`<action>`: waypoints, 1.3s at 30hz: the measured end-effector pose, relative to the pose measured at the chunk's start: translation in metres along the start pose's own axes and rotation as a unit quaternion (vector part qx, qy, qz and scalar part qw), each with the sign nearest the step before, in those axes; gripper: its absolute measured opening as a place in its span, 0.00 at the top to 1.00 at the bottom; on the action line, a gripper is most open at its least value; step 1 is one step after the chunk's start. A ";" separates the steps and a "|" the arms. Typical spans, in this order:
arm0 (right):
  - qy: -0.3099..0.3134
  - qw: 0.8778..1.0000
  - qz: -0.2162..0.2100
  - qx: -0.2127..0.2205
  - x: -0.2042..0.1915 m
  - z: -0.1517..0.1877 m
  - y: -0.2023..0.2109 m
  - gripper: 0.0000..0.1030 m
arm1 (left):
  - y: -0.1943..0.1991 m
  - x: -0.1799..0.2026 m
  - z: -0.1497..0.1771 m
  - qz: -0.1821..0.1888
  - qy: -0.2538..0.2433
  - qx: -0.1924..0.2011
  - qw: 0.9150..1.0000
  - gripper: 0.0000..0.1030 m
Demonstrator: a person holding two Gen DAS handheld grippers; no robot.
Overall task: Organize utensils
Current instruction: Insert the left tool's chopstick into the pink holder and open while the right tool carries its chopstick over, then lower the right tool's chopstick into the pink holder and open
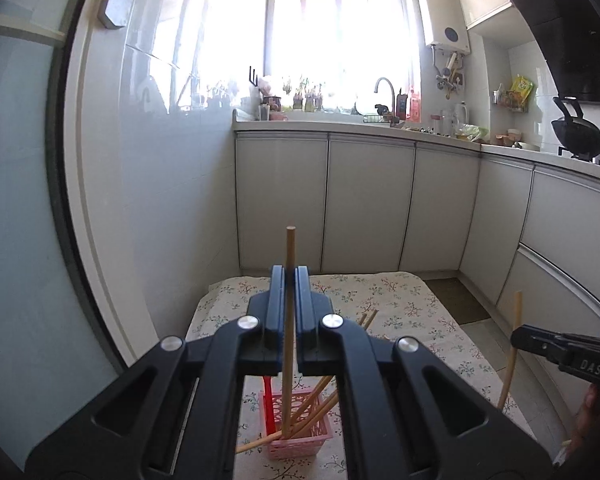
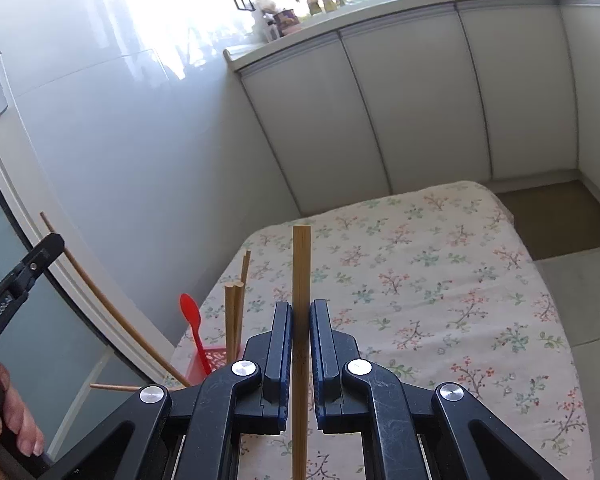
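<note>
My left gripper (image 1: 289, 276) is shut on an upright wooden chopstick (image 1: 289, 248) whose lower end reaches into a pink basket (image 1: 300, 432) on the floral cloth. The basket holds several chopsticks (image 1: 316, 404) and a red spoon (image 2: 194, 320); one chopstick pokes out of its side. My right gripper (image 2: 300, 312) is shut on a flat bamboo chopstick (image 2: 301, 264), held upright to the right of the basket (image 2: 212, 360). The right gripper shows in the left wrist view (image 1: 518, 338), and the left gripper in the right wrist view (image 2: 56, 242).
A table with a floral cloth (image 2: 440, 280) stands against a white wall (image 1: 160, 200) on the left. Grey kitchen cabinets (image 1: 364, 200) with a cluttered counter run behind and to the right. Tiled floor and a brown mat (image 1: 456, 300) lie right of the table.
</note>
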State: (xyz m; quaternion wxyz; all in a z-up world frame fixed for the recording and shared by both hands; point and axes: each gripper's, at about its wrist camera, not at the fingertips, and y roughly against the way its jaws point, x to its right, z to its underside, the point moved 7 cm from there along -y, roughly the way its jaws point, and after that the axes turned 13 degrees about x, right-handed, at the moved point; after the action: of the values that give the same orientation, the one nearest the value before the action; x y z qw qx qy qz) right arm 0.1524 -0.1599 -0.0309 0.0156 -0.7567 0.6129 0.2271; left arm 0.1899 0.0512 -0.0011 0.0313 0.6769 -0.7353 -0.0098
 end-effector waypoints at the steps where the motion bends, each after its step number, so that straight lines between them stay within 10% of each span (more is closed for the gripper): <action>1: 0.001 1.000 -0.001 0.000 0.000 0.000 0.000 0.93 | -0.006 -0.001 0.003 -0.002 0.001 -0.003 1.000 0.95; 18: 0.006 1.000 -0.018 0.012 -0.011 0.001 0.000 0.93 | -0.041 -0.008 0.047 0.001 0.001 -0.054 0.999 0.94; 24: 0.020 0.999 -0.021 0.033 -0.025 -0.004 0.001 0.93 | -0.023 -0.015 0.043 0.006 0.026 -0.093 0.995 0.57; 39: 0.053 0.981 -0.024 0.185 -0.104 -0.034 -0.031 0.93 | 0.022 -0.057 0.070 -0.030 0.063 -0.230 0.971 0.26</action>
State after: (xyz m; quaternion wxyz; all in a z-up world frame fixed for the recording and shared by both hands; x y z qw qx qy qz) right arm 0.1775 -0.0671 0.0292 0.1284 -0.7664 0.6257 0.0682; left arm 0.1682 0.1082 -0.0716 0.2316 0.6730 -0.6890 -0.1369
